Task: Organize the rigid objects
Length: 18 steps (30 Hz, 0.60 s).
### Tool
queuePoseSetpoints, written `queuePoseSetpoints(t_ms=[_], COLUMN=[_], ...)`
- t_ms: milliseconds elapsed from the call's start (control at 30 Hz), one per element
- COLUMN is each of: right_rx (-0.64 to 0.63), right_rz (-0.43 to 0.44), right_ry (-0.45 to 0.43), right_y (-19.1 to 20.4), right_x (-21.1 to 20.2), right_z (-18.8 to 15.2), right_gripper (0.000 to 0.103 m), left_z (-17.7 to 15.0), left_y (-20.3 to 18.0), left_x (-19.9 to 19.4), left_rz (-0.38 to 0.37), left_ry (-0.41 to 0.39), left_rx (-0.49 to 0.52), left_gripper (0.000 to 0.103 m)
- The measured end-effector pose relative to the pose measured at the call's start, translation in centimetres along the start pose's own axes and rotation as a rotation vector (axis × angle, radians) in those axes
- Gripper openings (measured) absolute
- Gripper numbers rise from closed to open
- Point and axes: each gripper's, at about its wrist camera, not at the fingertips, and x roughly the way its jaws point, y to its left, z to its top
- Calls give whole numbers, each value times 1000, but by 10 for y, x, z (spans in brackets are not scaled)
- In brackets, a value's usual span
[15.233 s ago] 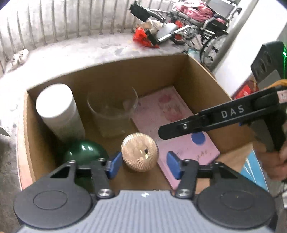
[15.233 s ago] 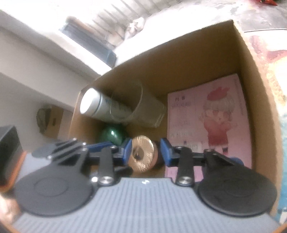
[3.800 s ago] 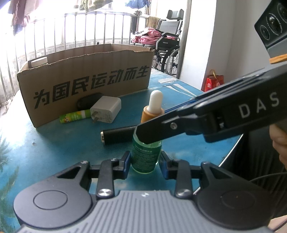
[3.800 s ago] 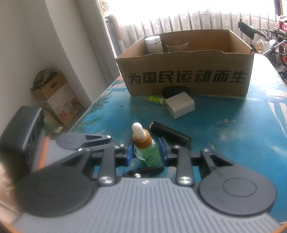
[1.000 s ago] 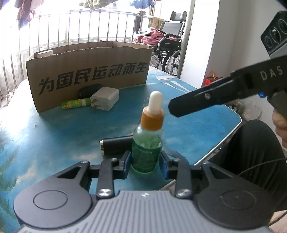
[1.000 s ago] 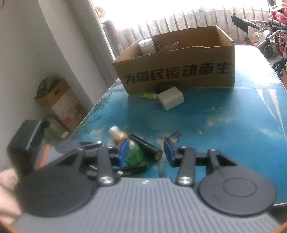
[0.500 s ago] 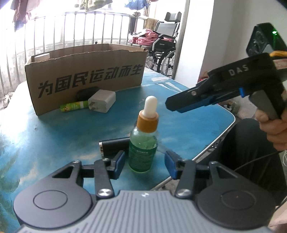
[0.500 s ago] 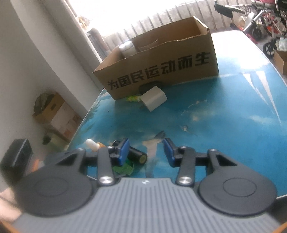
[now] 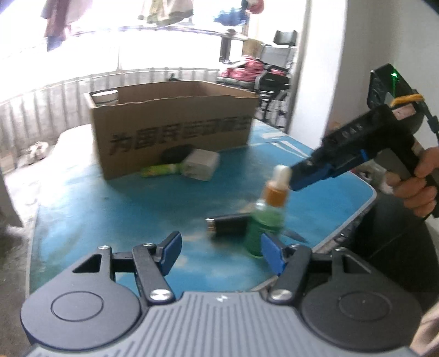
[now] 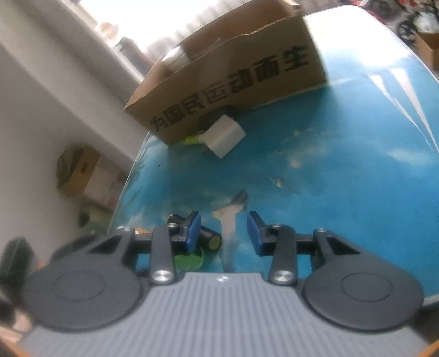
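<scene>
Behind your table stands a balcony railing (image 9: 68, 90) with laundry (image 9: 57, 24) hung above it. A wheelchair (image 9: 274, 71) carrying pink cloth sits at right. Against the white wall, a small carton (image 10: 79, 173) rests on the floor.

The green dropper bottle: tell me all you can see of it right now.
The green dropper bottle is translucent, plastic or glass by its look, with a darker green label, an orange collar and a white rubber bulb. It stands upright on the blue table, near the edge, just ahead of the left tongs, whose jaws are opening and not gripping it. A black cylinder lies right beside it; contact is unclear. The right tongs hover by the bulb. The image is blurred.
</scene>
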Motion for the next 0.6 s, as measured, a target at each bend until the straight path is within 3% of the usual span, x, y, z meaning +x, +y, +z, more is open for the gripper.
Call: queuePoseSetpoints(t_ms=[100, 300, 600], right_rx=[-77, -116, -156], right_rz=[26, 84, 150], right_ry=[98, 291, 442], right_y=[7, 13, 27], right_x=[18, 65, 106], right_z=[19, 54, 67], right_gripper=[37, 37, 37], left_z=[3, 5, 14], left_y=[10, 25, 32], left_x=[6, 25, 49], left_rz=[32, 39, 8], left_ry=[28, 75, 106], left_rx=[-27, -67, -35], left_gripper=[46, 38, 38])
